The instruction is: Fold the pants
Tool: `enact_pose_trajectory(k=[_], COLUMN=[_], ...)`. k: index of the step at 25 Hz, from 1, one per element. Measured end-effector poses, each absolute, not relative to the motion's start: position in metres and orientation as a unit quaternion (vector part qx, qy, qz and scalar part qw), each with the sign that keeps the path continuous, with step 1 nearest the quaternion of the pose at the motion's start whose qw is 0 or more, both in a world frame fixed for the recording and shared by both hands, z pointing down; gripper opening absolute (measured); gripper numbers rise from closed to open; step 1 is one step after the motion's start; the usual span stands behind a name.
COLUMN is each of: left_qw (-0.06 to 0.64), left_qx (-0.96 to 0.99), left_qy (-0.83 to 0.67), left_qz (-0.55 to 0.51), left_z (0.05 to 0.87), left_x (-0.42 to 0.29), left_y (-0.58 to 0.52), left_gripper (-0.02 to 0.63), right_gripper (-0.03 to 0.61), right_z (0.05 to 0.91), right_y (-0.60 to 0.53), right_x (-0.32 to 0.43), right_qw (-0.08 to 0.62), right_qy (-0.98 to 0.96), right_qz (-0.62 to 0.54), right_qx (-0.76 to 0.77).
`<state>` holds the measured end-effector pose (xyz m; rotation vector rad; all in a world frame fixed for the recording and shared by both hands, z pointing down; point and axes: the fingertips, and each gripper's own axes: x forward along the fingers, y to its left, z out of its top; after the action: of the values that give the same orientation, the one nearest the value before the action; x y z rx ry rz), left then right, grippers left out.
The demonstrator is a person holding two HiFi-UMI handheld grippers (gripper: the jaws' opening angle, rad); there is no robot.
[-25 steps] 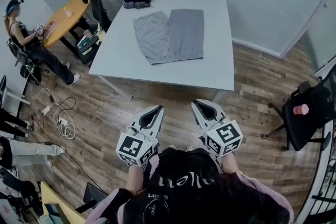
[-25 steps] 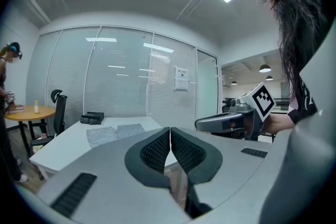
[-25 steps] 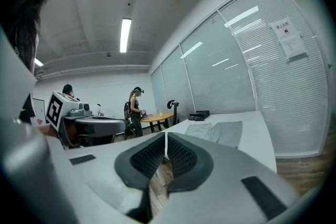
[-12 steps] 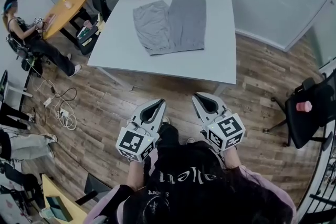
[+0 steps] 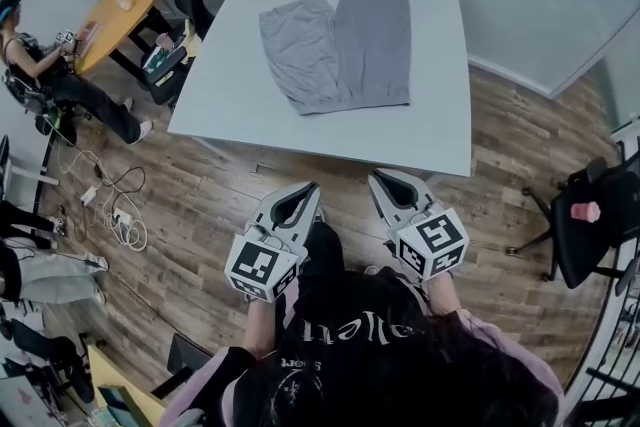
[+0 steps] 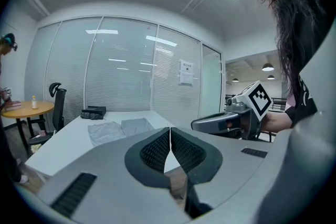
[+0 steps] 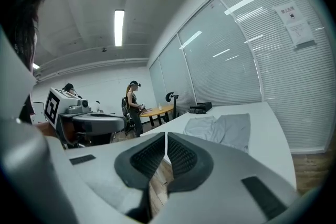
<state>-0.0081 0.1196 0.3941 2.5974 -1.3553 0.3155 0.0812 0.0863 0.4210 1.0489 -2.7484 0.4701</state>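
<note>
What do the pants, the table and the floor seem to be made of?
Pants: soft grey fabric, probably knit; matte, slightly creased.
Table: smooth white top, likely laminate; even surface.
Floor: wood planks or wood-look laminate; grain and board seams show.

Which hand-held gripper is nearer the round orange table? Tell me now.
Left. The round orange table stands off to the left of both; the left hand-held gripper is on that side, the right hand-held gripper beside it, farther away.
</note>
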Motion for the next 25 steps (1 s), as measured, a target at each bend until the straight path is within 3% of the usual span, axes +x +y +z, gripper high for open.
enact_pose_trajectory(k=[16, 25], left_qw=[0.123, 0.121], left_qx=[0.900, 0.917], left_qy=[-0.402, -0.363], left_qz=[0.116, 0.113], left_z=[0.416, 0.422], left_x=[-0.121, -0.147], left_y=[0.001, -0.027], left_gripper=[0.026, 0.026], right_gripper=[0.029, 0.029], right_z=[0.438, 0.444], right_y=[-0.031, -0.057], right_x=[-0.032, -0.064], right_qw=[0.110, 0.121], right_qy=[-0.894, -0.882], right_qz=[0.182, 0.183], right_qx=[0.395, 0.417])
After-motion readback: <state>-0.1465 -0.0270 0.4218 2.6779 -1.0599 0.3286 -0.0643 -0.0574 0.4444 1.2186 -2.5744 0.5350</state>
